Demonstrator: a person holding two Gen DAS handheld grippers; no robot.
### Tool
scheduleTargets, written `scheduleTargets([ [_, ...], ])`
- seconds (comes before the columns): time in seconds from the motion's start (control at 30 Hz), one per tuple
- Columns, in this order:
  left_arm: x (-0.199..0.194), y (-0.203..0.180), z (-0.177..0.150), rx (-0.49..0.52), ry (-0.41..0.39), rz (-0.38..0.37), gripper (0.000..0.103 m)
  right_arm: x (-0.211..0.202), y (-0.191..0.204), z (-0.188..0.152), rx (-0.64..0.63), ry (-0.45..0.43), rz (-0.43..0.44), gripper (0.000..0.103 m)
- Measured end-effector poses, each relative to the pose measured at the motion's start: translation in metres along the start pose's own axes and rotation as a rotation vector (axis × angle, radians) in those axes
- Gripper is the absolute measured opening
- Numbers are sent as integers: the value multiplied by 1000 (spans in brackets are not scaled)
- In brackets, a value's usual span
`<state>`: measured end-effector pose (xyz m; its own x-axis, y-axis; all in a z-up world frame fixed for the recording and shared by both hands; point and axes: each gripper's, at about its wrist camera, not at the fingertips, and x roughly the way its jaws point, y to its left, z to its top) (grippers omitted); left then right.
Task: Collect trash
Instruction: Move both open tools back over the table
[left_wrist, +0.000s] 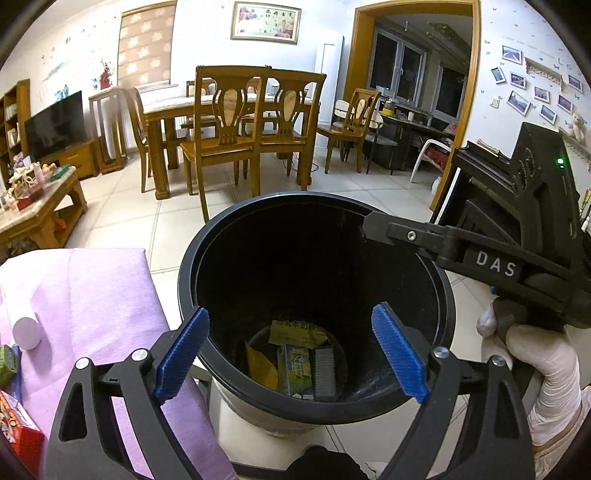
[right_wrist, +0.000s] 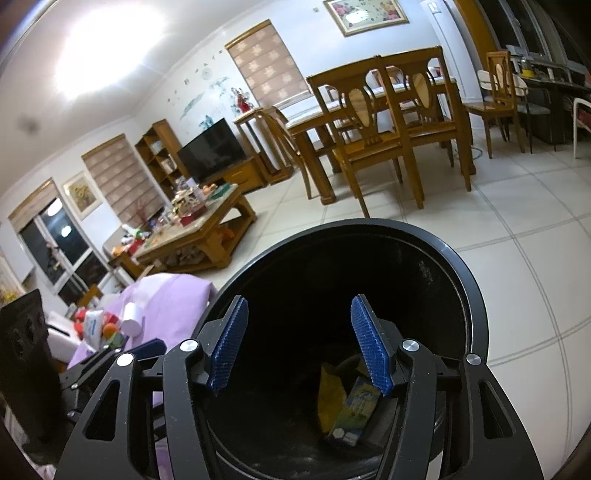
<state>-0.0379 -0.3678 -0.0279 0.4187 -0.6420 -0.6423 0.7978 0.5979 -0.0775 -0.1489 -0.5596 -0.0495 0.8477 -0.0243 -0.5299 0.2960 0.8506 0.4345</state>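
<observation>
The left black plastic two-finger gripper (left_wrist: 290, 356) is wearing ribbed blue pads (left_wrist: 181, 356) on angular black arms with triangular cut-outs, and round silver screws are shining at the pivots. The right black plastic two-finger gripper (right_wrist: 299, 345) is showing the same build, with textured blue fingertips (right_wrist: 371, 345); its body is carrying white "DAS" lettering and a small green light. A white glove (left_wrist: 543, 373) is covering the person's hand.
</observation>
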Motion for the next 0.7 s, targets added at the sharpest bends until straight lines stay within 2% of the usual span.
scheduleTargets([
  [0.03, -2, 0, -1, 3, -7, -3, 92, 0, 1, -1, 1, 2, 1, 67],
  [0.17, -10, -1, -2, 27, -44, -2, 98, 1, 14, -3, 9, -19, -1, 99],
  [0.23, -13, -2, -1, 43, -55, -3, 98, 0, 19, -6, 26, -35, 1, 99],
  [0.5, -29, -1, -5, 128, -75, 17, 98, 12, 32, -4, 25, 10, -21, 98],
  [0.7, -56, 34, -13, 78, -96, 56, 98, 24, 60, -7, -4, 21, 8, 98],
])
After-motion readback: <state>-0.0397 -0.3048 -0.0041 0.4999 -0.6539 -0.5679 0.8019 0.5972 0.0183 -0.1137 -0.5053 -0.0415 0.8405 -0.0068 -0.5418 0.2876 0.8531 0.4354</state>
